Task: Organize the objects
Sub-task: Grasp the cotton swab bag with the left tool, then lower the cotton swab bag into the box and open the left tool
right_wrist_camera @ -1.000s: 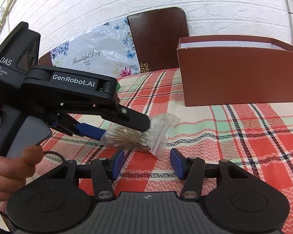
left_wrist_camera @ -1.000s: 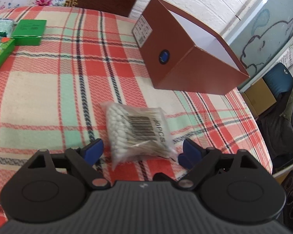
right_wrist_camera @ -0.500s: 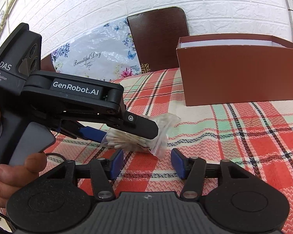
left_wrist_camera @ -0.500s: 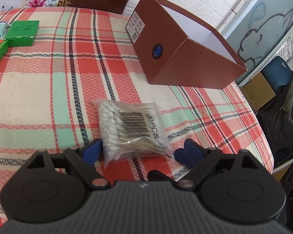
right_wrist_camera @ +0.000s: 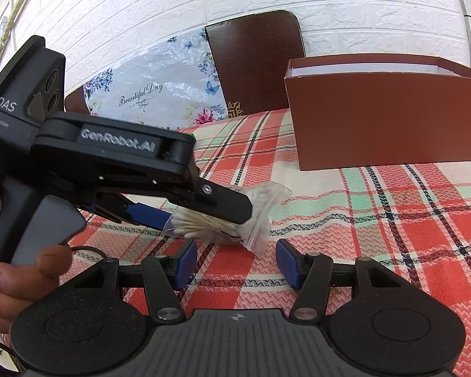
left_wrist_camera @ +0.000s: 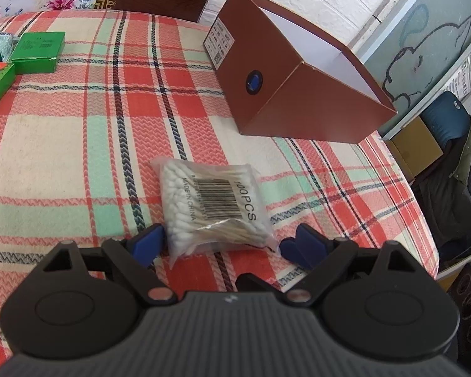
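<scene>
Cotton-swab bag [left_wrist_camera: 212, 202] lies flat on the plaid counter [left_wrist_camera: 78, 144], lower centre of the left wrist view, below the open brown box [left_wrist_camera: 285, 106].

Left gripper [left_wrist_camera: 226, 243] is spread wide, straddling the bag's near end. One pad sits just beside the swab tips, the other stands apart from the plastic, so nothing is pinched.

Right gripper [right_wrist_camera: 232, 262] is half-spread with its jaws opening and nothing between them; the bag sits just ahead.

Judgement for a good grasp: close on the bundled swabs (not the loose plastic, which would likely slip), then lift clear of the box wall.

Count:
- 1 swab bag
- 1 brown box
- 2 green boxes [left_wrist_camera: 37, 51] at upper left
- a third green item, cut off at the edge and unclear
</scene>
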`<state>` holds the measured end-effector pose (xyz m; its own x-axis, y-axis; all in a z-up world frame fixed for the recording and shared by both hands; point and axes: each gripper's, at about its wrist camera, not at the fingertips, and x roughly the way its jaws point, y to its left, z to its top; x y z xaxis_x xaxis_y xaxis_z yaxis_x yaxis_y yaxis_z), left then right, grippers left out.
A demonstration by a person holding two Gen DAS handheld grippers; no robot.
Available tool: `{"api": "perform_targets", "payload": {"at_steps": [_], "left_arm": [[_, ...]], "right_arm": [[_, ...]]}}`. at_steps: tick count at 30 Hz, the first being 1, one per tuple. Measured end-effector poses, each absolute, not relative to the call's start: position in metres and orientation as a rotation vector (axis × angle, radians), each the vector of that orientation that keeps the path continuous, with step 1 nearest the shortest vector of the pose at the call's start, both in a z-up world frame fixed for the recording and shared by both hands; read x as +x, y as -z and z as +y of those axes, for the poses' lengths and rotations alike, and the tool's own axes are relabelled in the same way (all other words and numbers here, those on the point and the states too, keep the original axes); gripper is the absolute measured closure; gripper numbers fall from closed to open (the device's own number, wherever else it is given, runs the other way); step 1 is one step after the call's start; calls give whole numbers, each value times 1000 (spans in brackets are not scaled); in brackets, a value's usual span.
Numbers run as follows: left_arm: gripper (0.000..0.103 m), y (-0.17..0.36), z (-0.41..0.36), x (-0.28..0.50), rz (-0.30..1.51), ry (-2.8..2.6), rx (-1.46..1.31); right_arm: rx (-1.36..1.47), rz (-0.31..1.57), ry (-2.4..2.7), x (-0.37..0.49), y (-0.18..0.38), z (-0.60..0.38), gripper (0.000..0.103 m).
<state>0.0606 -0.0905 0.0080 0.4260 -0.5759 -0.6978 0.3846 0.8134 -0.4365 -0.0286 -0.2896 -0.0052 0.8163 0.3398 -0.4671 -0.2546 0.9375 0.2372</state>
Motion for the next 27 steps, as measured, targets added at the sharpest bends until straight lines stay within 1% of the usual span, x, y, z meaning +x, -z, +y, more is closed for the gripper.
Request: {"api": "perform_targets", "payload": {"at_steps": [5, 6, 7, 9, 13, 14, 16, 17, 18, 19, 22, 26, 27], "left_arm": [[11, -17, -71, 61, 944, 585, -269], [11, -18, -67, 62, 945, 581, -281], [11, -19, -65, 64, 948, 581, -295], [11, -20, -65, 68, 956, 594, -314], [11, -23, -75, 79, 929, 574, -270], [13, -20, -76, 84, 930, 564, -275], [27, -9, -79, 95, 978, 547, -278], [38, -5, -82, 97, 983, 549, -257], [47, -6, -85, 95, 959, 556, -226], [47, -9, -88, 94, 956, 556, -203], [51, -31, -84, 91, 926, 576, -229], [52, -90, -100, 94, 768, 672, -226], [50, -103, -110, 97, 726, 690, -209]], "right_arm": [[177, 526, -316, -31, 5, -289, 48], [179, 524, -309, -31, 4, -289, 46], [183, 522, -294, -31, 3, -289, 38], [197, 518, -266, -30, -1, -292, 31], [171, 539, -282, -12, -6, -288, 31], [147, 545, -278, -5, -7, -285, 31], [105, 584, -285, 11, -6, -275, 31], [96, 607, -300, 20, -4, -271, 34], [92, 610, -318, 25, -2, -269, 52], [89, 610, -330, 27, -4, -266, 54], [77, 533, -311, 19, -15, -268, 58], [12, 304, -236, 4, -52, -278, 58], [5, 260, -210, 5, -61, -283, 57]]}}
